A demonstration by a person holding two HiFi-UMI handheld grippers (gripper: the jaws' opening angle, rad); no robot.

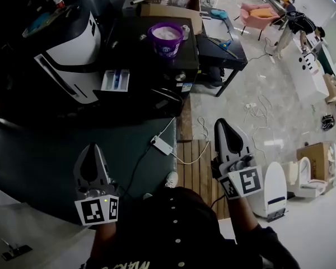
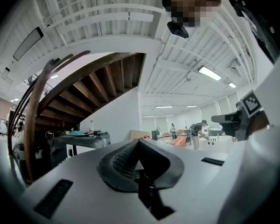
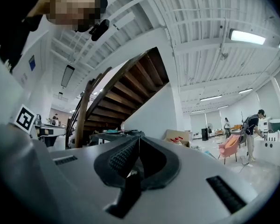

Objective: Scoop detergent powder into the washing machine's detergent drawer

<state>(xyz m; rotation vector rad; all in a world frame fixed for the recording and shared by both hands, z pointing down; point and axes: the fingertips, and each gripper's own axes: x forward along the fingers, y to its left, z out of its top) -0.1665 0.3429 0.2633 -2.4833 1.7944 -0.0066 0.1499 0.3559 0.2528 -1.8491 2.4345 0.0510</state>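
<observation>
**Both tongs shut and empty, well short of the washer**

Left tongs (image 1: 91,150) and right tongs (image 1: 224,123) are held level close in front of the person, over the floor (image 1: 45,161), well apart from the washing machine (image 1: 151,66). Both gripper views show the tips pressed together with nothing between them. Neither is carrying anything, so this looks like a ready pose and scooping is not yet begun.

The purple tub (image 1: 167,38) stands open on the machine's top, right of its middle, with white powder (image 1: 167,32) showing inside. It is probably parked there so the powder sits just above the drawer. The drawer (image 1: 115,80) is pulled out at the machine's front left corner, compartments facing up, ready to take powder. It looks empty, but is too small to be sure.

No scoop can be made out for certain. Next step likely: reach forward to the tub.
</observation>
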